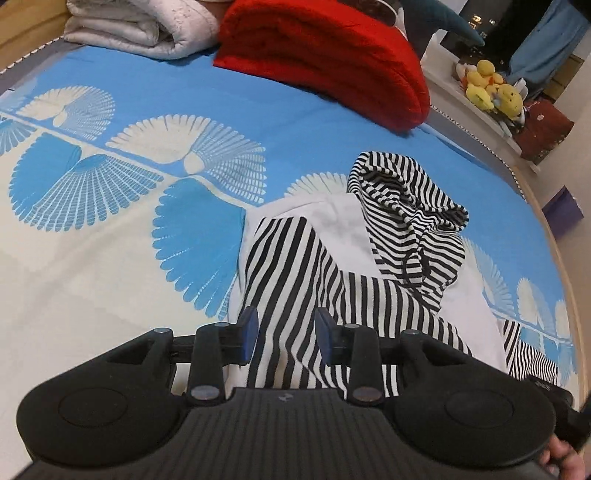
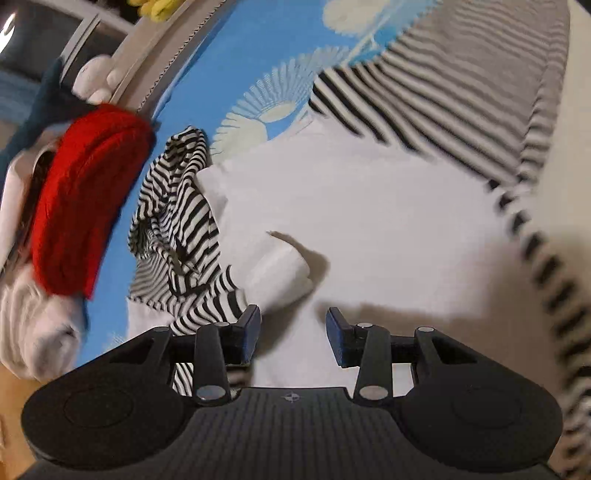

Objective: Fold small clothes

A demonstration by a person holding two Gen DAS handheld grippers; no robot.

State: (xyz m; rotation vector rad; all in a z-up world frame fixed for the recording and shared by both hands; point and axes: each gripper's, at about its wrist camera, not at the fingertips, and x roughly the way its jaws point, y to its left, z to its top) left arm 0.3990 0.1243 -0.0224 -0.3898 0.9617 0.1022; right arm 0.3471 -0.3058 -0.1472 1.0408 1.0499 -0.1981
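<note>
A small hooded top with a white body and black-and-white striped sleeves and hood lies on the blue and cream bed cover. My left gripper is open just above a striped sleeve folded across the body, empty. In the right wrist view the top's white body fills the middle, with the striped hood to the left and a blurred striped sleeve at the upper right. My right gripper is open over the white body, holding nothing.
A folded red blanket and a folded white quilt lie at the far end of the bed. Yellow plush toys sit on a shelf beyond the bed's right edge. The red blanket also shows in the right wrist view.
</note>
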